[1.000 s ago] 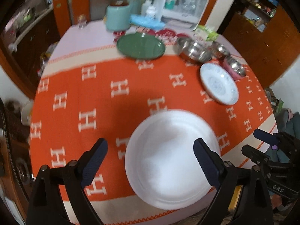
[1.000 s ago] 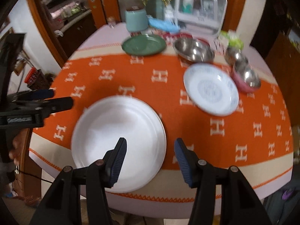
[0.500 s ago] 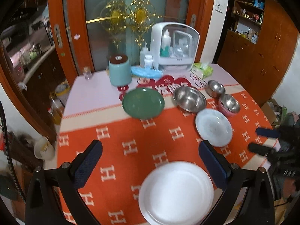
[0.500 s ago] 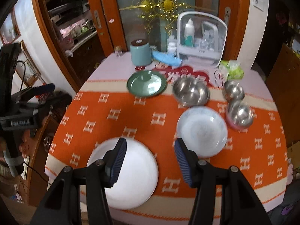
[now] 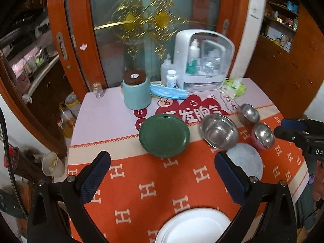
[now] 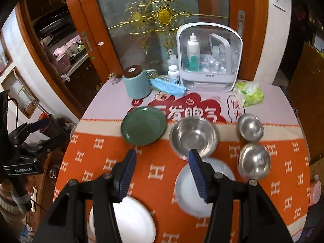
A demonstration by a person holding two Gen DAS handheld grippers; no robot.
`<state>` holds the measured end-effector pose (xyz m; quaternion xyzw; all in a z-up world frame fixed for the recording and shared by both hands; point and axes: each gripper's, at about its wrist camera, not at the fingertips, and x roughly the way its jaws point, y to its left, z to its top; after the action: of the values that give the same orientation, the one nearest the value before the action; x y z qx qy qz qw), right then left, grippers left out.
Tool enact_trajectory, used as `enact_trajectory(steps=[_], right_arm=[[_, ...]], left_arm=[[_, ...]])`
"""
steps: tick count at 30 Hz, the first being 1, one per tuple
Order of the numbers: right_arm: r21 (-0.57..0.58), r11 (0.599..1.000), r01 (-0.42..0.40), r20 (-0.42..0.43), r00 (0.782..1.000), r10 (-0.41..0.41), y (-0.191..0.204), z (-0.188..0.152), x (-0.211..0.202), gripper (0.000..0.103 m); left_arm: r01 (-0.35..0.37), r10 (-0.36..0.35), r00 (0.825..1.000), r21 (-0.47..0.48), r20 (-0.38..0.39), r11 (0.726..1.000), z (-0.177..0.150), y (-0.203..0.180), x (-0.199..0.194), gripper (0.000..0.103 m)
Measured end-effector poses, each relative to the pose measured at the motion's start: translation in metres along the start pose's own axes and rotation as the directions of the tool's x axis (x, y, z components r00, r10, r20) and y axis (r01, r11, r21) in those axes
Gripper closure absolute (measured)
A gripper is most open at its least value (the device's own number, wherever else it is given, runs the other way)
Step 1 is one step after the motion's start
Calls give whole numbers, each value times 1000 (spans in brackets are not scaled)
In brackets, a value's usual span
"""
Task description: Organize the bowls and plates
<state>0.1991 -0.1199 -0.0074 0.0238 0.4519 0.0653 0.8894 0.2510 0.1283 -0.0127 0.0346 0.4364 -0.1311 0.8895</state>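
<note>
Both claws hang above the counter [image 5: 105, 119] with nothing in them: the left claw [image 5: 162, 174] stands spread wide, the right claw [image 6: 161, 174] about half open, nothing between its blue ribbed pads.

The step in hand looks like choosing the next piece to gather. Plates should go with plates: the white plate [image 6: 123, 220] lies at the near edge, the pale patterned plate [image 6: 202, 190] just right of it, the green plate [image 6: 143, 128] further back. A sound approach is to come down at a rim, one pad over the lip and one under, then lift level.

The large steel bowl [image 6: 193, 136] sits beside the green plate. Two small steel bowls [image 6: 251, 129] stand to its right, the nearer seemingly in a pink outer shell, though blur makes that uncertain. They are round, thin-walled and glossy, so likely slippery; nest them smallest into largest. The plates look glazed, shallow and hard. The orange cloth [image 5: 154, 186], woven with white H shapes, may drag under a sliding plate.
</note>
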Motion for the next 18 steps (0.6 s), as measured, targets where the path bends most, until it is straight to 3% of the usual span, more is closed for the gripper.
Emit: enact_trajectory(steps=[4,8,14,18], right_arm=[[11,1000,-4,-27,1000,5,-11,34,44,49],[52,997,-65,-87,994,69,-19,54,97,49],[58,996,-65,-190,979,75,-17,71,189,50],[61,996,-68,-270,959,83,-15,72,245,62]], left_arm=[[-23,20,999,-66,-47,998,18,18,49,1],[-52,42,995,-111,-93,992,28,32,102,1],[-61,14,974,-203,-225,977,27,59,184,3],[-48,-39,959,-296,-282,954,16,80,228,6]])
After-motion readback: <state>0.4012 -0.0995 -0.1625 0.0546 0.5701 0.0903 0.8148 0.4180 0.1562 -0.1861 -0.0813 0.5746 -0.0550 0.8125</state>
